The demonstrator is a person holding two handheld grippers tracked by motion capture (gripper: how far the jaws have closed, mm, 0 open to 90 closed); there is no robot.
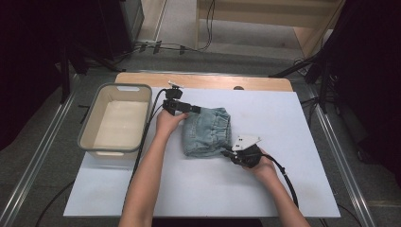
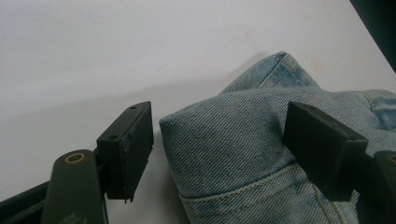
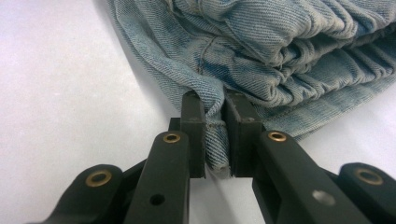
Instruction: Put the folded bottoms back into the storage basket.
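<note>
A folded pair of light blue jeans [image 1: 208, 131] lies on the white mat [image 1: 213, 189] in the middle of the table. My left gripper [image 1: 191, 109] is at the jeans' far left corner. In the left gripper view its jaws [image 2: 217, 116] stand apart on either side of a folded denim corner [image 2: 233, 140], and a gap shows between the left pad [image 2: 130, 149] and the cloth. My right gripper [image 1: 226, 152] is at the jeans' near right corner. In the right gripper view it [image 3: 215, 100] is shut on a thin edge of the denim [image 3: 280, 46].
A grey-rimmed plastic tub [image 1: 116, 86] stands left of the jeans, close to the left hand's cable. The wooden table edge [image 1: 203, 80] runs behind the mat. Cables trail from both grippers toward the person.
</note>
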